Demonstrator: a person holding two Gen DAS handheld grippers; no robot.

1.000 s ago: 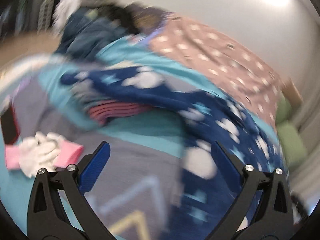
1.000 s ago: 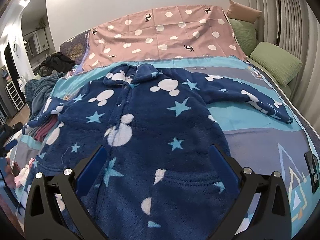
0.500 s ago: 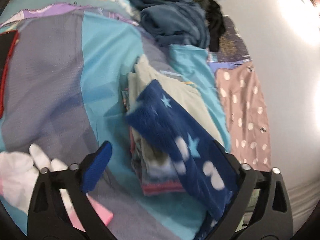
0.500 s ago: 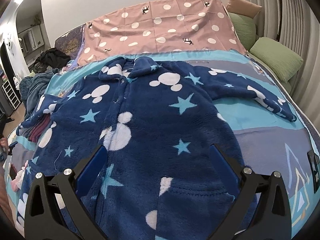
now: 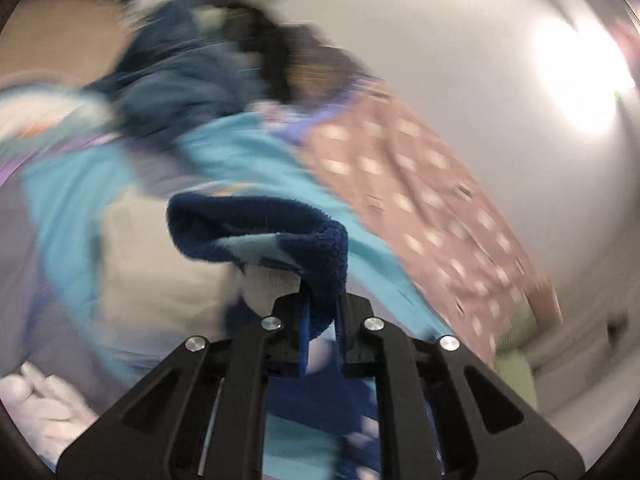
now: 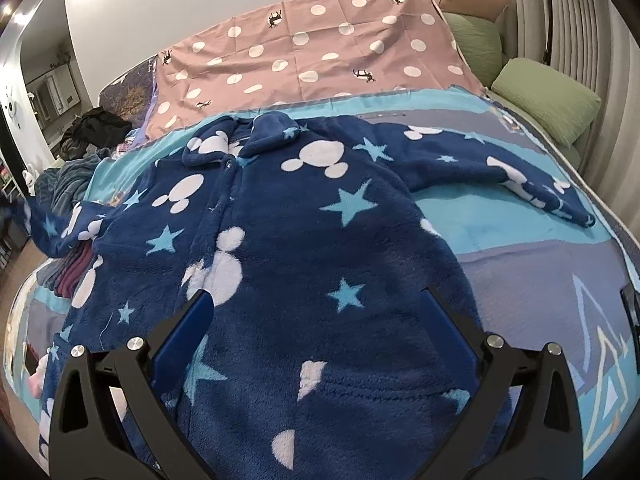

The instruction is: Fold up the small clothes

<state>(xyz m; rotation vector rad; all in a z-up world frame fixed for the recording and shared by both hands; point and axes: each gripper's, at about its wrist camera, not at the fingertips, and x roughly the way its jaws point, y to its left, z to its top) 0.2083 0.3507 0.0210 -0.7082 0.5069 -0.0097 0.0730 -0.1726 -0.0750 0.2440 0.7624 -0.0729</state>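
Note:
A navy fleece jacket [image 6: 280,216] with white mouse heads and light blue stars lies face up on the bed, buttoned, its right sleeve [image 6: 520,176] stretched out flat. My left gripper [image 5: 322,312] is shut on the cuff of the other sleeve [image 5: 256,228], which arches up in front of the camera. The left wrist view is blurred by motion. In the right wrist view that sleeve [image 6: 44,224] hangs lifted at the far left. Over the jacket's lower front my right gripper [image 6: 316,300] stands open, with nothing pinched between its blue pads.
A pink dotted sheet [image 6: 312,52] covers the head of the bed, with green pillows [image 6: 548,100] at the right. A stack of folded clothes [image 6: 72,272] lies under the left sleeve, near dark piled clothes [image 6: 96,128]. A white and pink item [image 5: 36,404] sits low left.
My left gripper has gone from open to shut on the sleeve cuff and has raised it off the folded stack. The right gripper has hardly moved.

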